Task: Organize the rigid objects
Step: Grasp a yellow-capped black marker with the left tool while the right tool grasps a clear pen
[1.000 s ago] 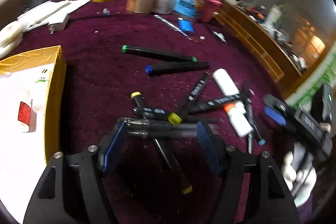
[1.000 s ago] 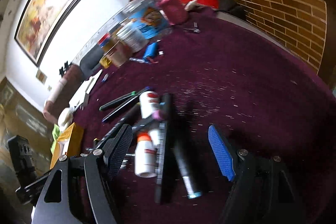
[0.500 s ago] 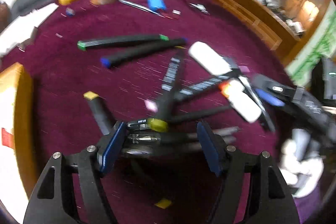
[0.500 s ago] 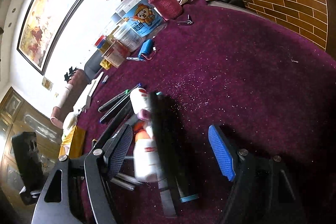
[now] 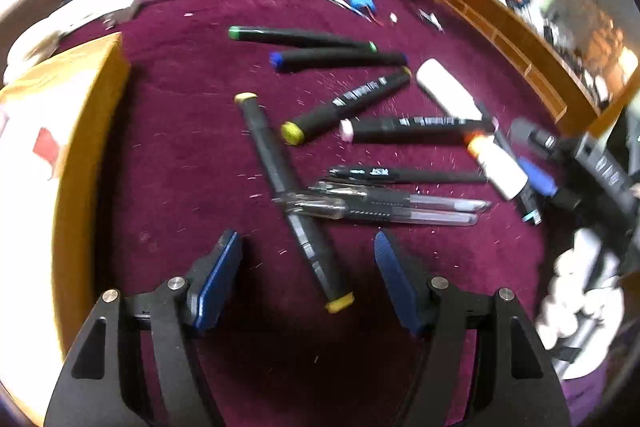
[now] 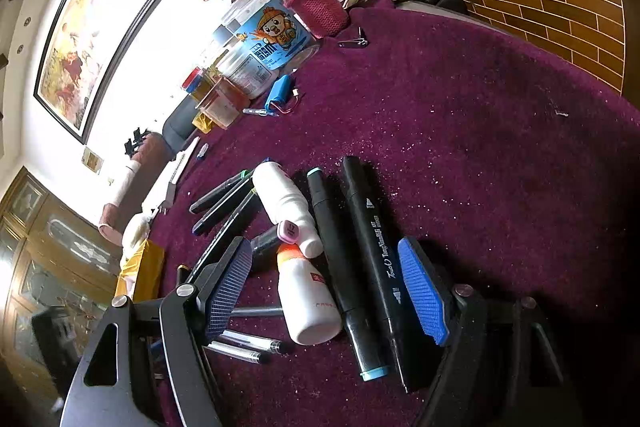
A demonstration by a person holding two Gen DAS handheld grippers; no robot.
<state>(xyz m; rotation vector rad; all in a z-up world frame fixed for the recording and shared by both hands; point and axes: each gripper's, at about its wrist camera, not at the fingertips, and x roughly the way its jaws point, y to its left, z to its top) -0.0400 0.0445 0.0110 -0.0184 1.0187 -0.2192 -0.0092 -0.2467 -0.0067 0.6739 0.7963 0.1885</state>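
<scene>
Several black markers and pens lie scattered on the purple cloth. My left gripper point(image 5: 307, 277) is open, low over a yellow-capped marker point(image 5: 294, 199) whose near end lies between the fingers. Two clear gel pens point(image 5: 384, 207) lie just beyond, across that marker. My right gripper point(image 6: 326, 289) is open around a white glue bottle point(image 6: 308, 297), a teal-capped marker point(image 6: 340, 271) and a long black marker point(image 6: 372, 255). A second white bottle point(image 6: 286, 205) lies beyond. The right gripper also shows in the left wrist view point(image 5: 540, 179).
A yellow box point(image 5: 88, 131) stands at the left of the cloth. Jars, tape rolls and a pink bottle point(image 6: 316, 1) crowd the far edge, with a blue-labelled tub point(image 6: 264, 47). A wooden ledge point(image 5: 520, 39) runs along the right.
My left gripper has pulled back from the pen pile, and the pens are spread flatter and no longer stacked. The right gripper stays open over the bottle and markers, which have shifted slightly.
</scene>
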